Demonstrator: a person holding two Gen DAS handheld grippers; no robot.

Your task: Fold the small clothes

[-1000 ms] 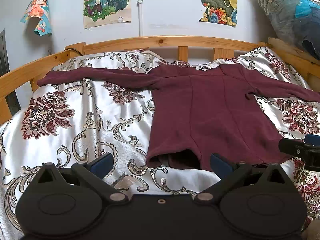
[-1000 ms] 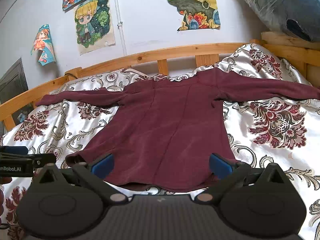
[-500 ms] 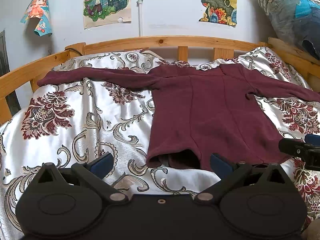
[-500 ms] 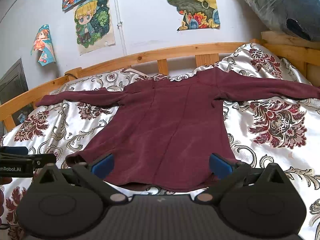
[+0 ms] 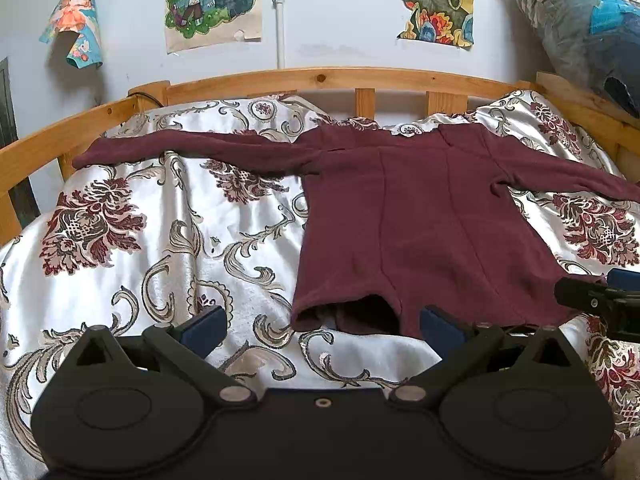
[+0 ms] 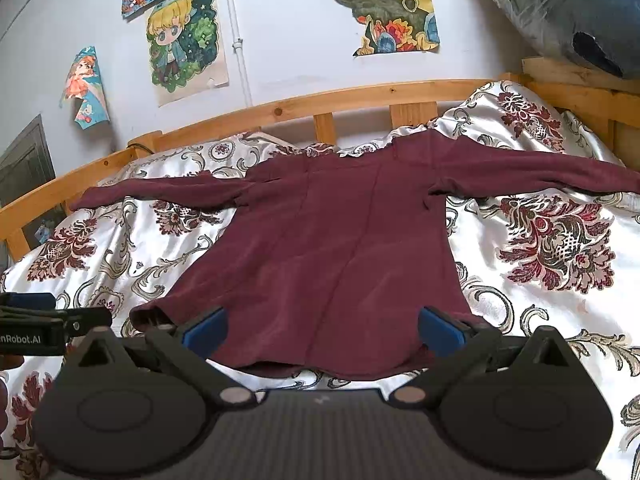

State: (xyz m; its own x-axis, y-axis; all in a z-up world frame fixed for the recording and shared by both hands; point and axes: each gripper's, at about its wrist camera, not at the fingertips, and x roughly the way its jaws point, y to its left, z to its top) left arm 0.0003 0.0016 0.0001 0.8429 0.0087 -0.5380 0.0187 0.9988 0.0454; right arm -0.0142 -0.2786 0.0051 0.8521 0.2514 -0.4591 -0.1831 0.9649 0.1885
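A dark maroon long-sleeved garment of soft knit cloth [image 5: 420,220] lies flat on a bed covered with a shiny white satin bedspread with dark red flower patterns [image 5: 180,240]. The garment's body is spread out, with its neck end toward the wooden headboard of light pine rails [image 5: 320,78] and its hem toward the cameras. Both sleeves are stretched out to the sides, one reaching to the left edge of the bed near the rail, the other running off to the right.

The left gripper [image 5: 320,326] hangs low over the bedspread at the left corner of the hem. Its blue-padded fingers [image 5: 204,326] stand wide apart and hold nothing; the right pad is just over the hem edge, the left pad is over bare bedspread. In the left wrist view the hem near this corner is lifted a little, so a dark opening shows.

The right gripper [image 6: 322,328] is at the right part of the hem, also with its fingers [image 6: 442,330] wide apart and empty. The hem lies between and in front of the two pads. If the pads touch the cloth, I cannot tell.

On the white wall [image 5: 340,20] behind the bed hang several colourful cartoon posters [image 5: 214,0]. At the upper right lies a bundle wrapped in clear plastic [image 6: 560,8].
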